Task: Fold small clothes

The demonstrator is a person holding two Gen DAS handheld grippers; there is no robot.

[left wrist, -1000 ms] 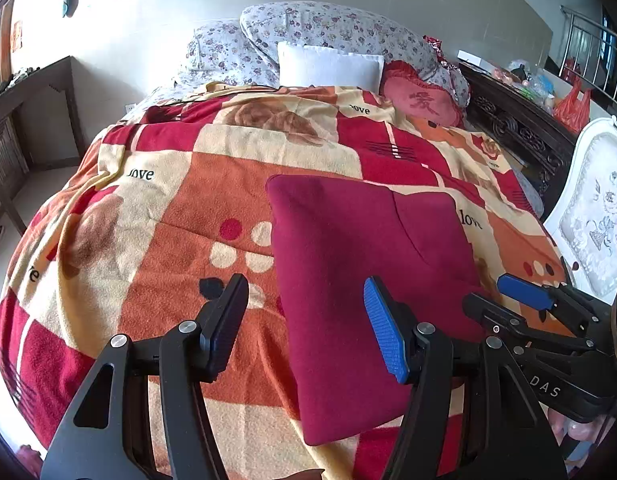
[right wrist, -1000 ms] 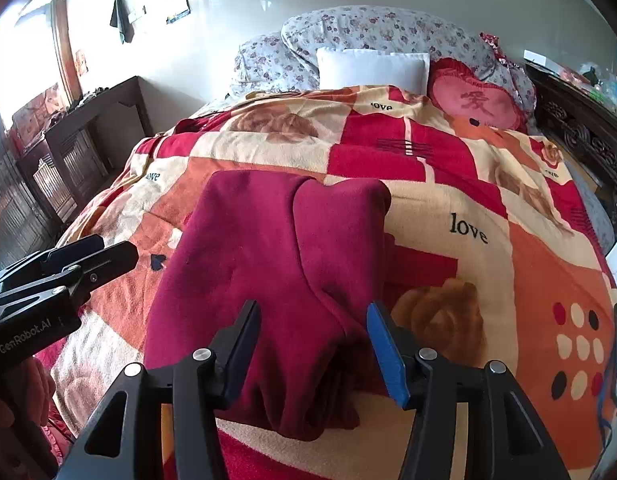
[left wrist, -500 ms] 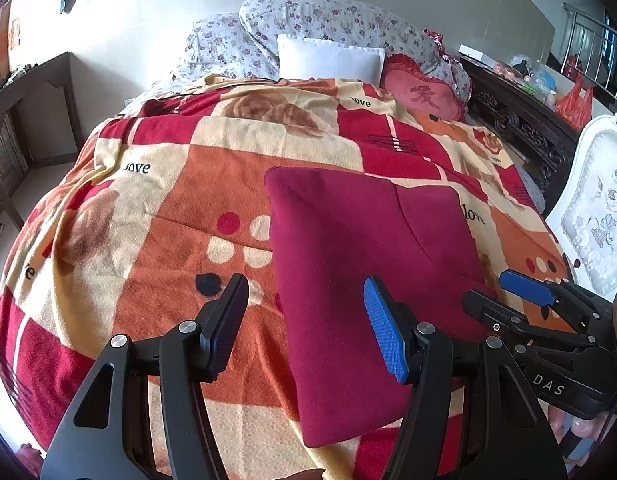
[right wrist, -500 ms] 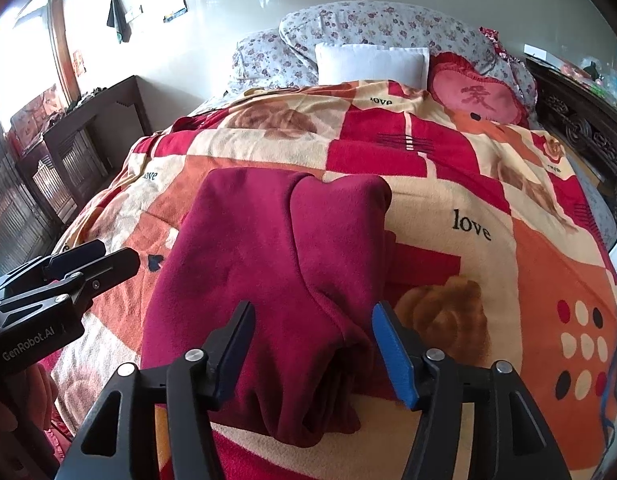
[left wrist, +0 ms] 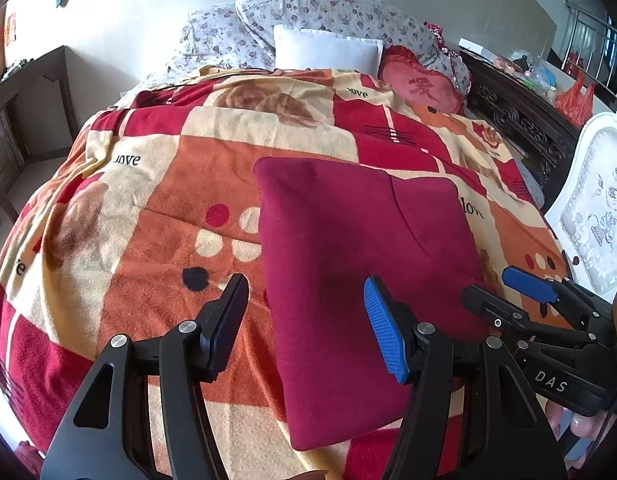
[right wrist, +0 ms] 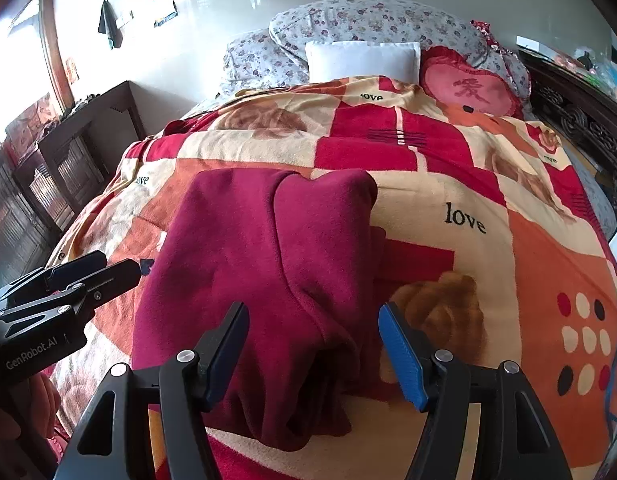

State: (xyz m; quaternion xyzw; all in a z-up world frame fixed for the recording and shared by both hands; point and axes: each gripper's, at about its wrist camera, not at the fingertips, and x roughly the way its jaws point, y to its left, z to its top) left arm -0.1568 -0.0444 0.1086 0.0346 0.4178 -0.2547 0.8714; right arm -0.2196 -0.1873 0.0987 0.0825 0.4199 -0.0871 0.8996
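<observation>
A dark red garment (left wrist: 340,248) lies folded into a rectangle on the patterned blanket (left wrist: 156,240); in the right wrist view the garment (right wrist: 248,260) shows a lengthwise fold and a bunched near end. My left gripper (left wrist: 304,284) hovers open over its near left edge, holding nothing. My right gripper (right wrist: 312,308) hangs over the bunched near right end; its jaws are opening and the pads are off the cloth. Each gripper shows in the other's view: the right gripper (left wrist: 488,282) low right, the left gripper (right wrist: 120,262) low left.
Floral pillows (left wrist: 332,12), a white pillow (left wrist: 326,52) and a red heart cushion (left wrist: 422,86) lie at the head of the bed. A dark carved headboard-like piece (left wrist: 520,120) and a white chair (left wrist: 592,208) stand right, a dark wooden table (right wrist: 80,148) left.
The right gripper's jaws have spread wider over the garment's near end. The left gripper's opening is the same, and the garment has not moved.
</observation>
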